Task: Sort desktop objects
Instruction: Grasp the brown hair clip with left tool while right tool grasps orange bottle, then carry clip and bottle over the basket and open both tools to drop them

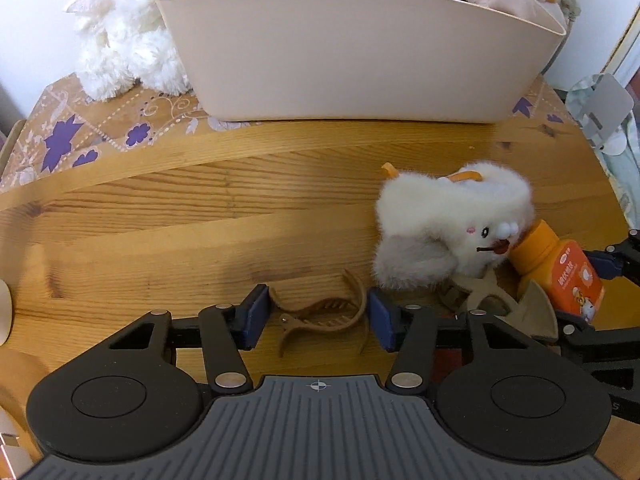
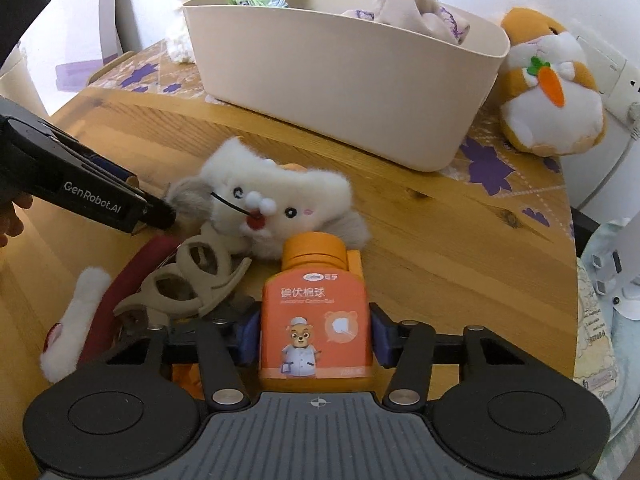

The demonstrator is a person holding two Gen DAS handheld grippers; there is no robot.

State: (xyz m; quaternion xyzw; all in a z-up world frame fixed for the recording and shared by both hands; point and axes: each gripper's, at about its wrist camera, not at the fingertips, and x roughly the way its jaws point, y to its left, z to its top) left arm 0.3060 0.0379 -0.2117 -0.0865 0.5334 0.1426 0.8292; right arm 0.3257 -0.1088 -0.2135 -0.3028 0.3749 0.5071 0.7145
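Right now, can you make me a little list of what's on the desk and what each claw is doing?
left claw: pads on both ends of a brown hair clip
right claw: pads against the sides of an orange bottle
white fluffy toy: lying on the wooden desk, touching the bottle's cap
beige hair clip: beside the bottle, in front of the toy
cream bin: at the back, holding packets and soft things
hamster plush: beside the bin, carrot on its chest
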